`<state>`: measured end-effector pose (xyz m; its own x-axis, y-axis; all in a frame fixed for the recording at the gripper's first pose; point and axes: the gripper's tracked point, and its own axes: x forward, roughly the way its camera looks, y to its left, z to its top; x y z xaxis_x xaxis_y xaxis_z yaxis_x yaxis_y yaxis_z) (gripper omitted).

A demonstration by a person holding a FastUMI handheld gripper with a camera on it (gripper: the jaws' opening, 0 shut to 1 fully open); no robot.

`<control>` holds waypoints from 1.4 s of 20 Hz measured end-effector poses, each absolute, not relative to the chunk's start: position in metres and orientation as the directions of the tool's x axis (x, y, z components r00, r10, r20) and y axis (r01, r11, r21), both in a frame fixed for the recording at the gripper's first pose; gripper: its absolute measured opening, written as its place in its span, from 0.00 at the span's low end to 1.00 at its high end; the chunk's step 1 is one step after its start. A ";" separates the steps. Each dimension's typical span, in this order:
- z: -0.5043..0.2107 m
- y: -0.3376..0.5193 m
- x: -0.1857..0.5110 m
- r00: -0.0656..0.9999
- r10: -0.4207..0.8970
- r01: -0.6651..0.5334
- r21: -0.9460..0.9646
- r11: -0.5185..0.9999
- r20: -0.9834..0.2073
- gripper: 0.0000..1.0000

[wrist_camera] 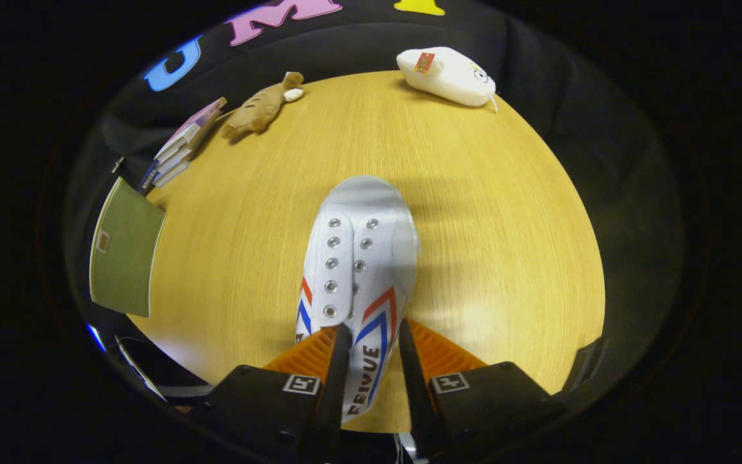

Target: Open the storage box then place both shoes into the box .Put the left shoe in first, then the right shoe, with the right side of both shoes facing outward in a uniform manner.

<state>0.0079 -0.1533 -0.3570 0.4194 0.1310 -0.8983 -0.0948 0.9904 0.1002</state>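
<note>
A white canvas shoe (358,258) with red and blue stripes and metal eyelets points away from me, its toe out over the middle of the round wooden table (474,193). My gripper (371,335) is shut on the shoe's heel side wall, with one finger pressing each face of the canvas. The shoe looks lifted, casting a shadow on the wood to its right. The shoe's heel end is hidden below my fingers (339,361).
A green flat panel (123,251) stands off the table's left edge. A stack of books (181,148) and a brown plush toy (258,109) lie at the far left of the table. A white plush toy (448,76) lies at the far edge.
</note>
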 end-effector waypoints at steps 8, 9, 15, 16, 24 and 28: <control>-0.358 -0.166 0.010 0.398 0.112 0.033 0.137 0.990 -0.910 0.09; -0.351 -0.167 0.011 0.404 0.112 0.042 0.141 0.989 -0.908 0.09; -0.336 -0.132 -0.001 0.396 0.156 0.078 0.202 0.976 -0.905 0.05; -0.331 -0.124 -0.003 0.397 0.159 0.069 0.202 0.977 -0.904 0.05; -0.248 -0.009 -0.004 0.455 0.275 0.010 0.314 0.949 -0.847 0.05; -0.202 0.070 -0.010 0.477 0.353 -0.047 0.377 0.925 -0.805 0.05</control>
<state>-0.0098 0.0701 -0.2023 0.4769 0.3527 -0.8051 -0.0467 0.9248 0.3775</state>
